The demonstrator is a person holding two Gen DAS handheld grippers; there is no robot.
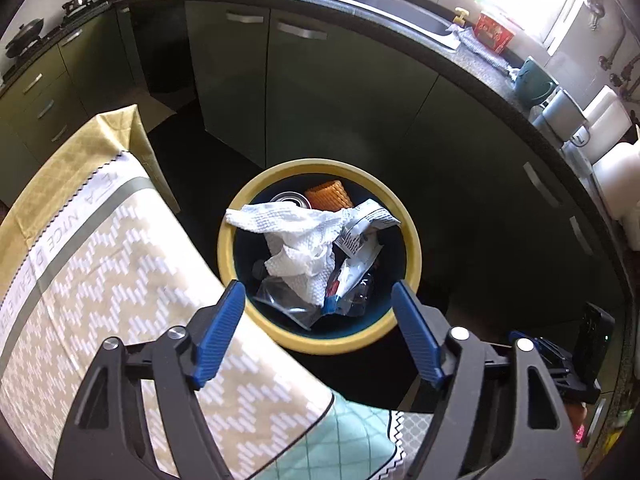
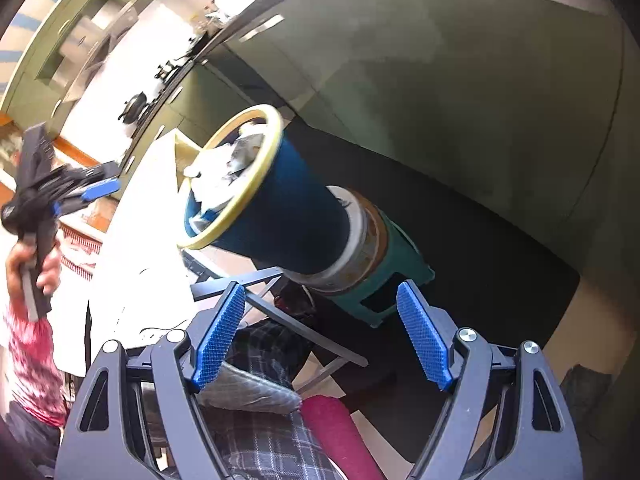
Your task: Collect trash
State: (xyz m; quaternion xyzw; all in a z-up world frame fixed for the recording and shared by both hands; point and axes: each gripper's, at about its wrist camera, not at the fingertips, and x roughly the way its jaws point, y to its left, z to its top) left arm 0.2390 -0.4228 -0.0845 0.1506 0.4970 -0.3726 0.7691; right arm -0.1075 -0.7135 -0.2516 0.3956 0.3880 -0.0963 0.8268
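A dark blue trash bin with a yellow rim (image 1: 412, 216) stands beside the table. It holds a crumpled white paper towel (image 1: 296, 240), a printed wrapper (image 1: 362, 228), clear plastic (image 1: 280, 300), a metal can (image 1: 290, 199) and an orange ridged piece (image 1: 329, 195). My left gripper (image 1: 318, 336) hangs open and empty just above the bin's near rim. In the right wrist view the bin (image 2: 292, 216) sits on a drum and a teal stool (image 2: 394, 272). My right gripper (image 2: 320, 338) is open and empty, low beside the stool. The left gripper (image 2: 100, 189) shows at far left.
A table with a beige patterned cloth (image 1: 120, 280) lies left of the bin. Green cabinets (image 1: 320, 100) and a dark counter with a sink (image 1: 400, 4), a red box (image 1: 494, 34) and jugs (image 1: 560, 116) curve behind. Table legs (image 2: 304, 328) and my legs (image 2: 272, 432) are below.
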